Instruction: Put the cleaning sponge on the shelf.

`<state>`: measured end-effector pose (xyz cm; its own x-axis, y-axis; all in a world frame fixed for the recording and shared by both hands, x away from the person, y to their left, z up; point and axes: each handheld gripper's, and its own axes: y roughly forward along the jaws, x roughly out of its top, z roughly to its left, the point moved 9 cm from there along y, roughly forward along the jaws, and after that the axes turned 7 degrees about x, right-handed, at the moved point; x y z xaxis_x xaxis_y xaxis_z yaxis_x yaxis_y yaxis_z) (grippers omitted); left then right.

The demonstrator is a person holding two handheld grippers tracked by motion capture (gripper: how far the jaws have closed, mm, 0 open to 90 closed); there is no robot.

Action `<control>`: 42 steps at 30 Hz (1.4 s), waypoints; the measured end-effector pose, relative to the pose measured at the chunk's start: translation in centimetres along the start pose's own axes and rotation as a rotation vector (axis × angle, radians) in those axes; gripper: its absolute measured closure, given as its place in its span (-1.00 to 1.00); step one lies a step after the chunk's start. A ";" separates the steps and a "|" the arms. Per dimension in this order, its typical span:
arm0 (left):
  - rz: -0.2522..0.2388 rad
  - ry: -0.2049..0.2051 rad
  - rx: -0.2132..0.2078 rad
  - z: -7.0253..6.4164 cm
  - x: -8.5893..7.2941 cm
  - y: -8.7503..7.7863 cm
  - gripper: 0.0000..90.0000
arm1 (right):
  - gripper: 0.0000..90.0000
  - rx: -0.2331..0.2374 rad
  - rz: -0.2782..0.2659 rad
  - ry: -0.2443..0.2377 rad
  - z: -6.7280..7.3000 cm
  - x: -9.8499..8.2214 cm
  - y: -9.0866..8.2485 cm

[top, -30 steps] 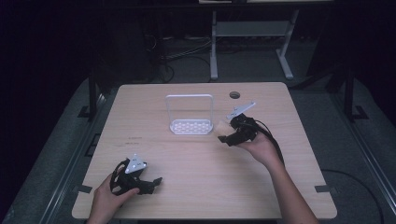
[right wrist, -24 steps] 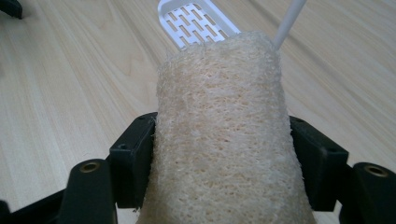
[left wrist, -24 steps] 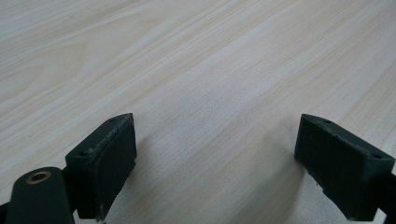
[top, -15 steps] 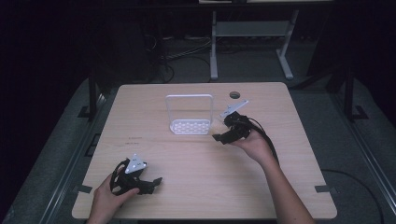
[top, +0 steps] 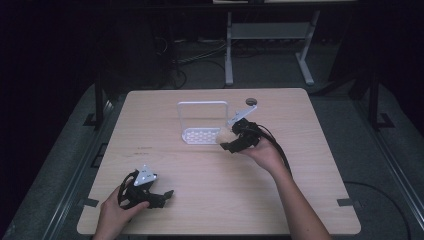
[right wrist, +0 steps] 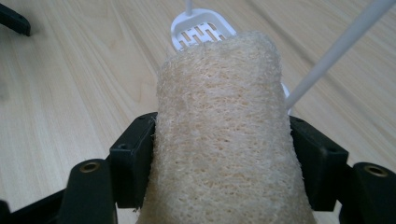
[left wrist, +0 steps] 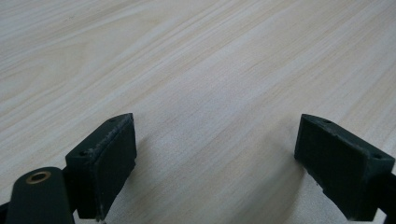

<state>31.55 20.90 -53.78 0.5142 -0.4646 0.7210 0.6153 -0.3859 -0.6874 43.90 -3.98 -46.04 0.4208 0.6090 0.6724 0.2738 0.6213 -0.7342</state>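
Note:
A pale, fibrous loofah sponge (right wrist: 223, 116) sits clamped between the jaws of my right gripper (right wrist: 223, 144), both pads pressing its sides. In the high view the right gripper (top: 228, 141) holds the loofah (top: 224, 135) at the right end of a white rack (top: 199, 135) with a perforated base and an upright wire frame. The rack's slotted base (right wrist: 201, 29) and a white wire lie just beyond the sponge. My left gripper (top: 167, 196) rests on the table near the front left, and its jaws (left wrist: 217, 140) stand wide open over bare wood.
The light wooden table (top: 210, 175) has a small dark round spot (top: 251, 101) near its back edge, behind the right hand. A white metal stand (top: 265, 45) is on the dark floor beyond the table. Black cables trail from both grippers.
My right gripper has carried the loofah to the left, up to the rack's right end. The left gripper has stayed in place.

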 end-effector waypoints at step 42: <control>0.001 0.005 0.002 0.1 0.0 0.0 -0.73 | -0.30 0.026 -0.005 -0.045 0.8 4.2 5.2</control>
<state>31.58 20.94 -53.78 0.5118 -0.4687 0.7200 0.6160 -0.3840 -0.6878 46.43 2.19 -46.92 0.3799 0.6270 0.6801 0.2530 0.6367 -0.7284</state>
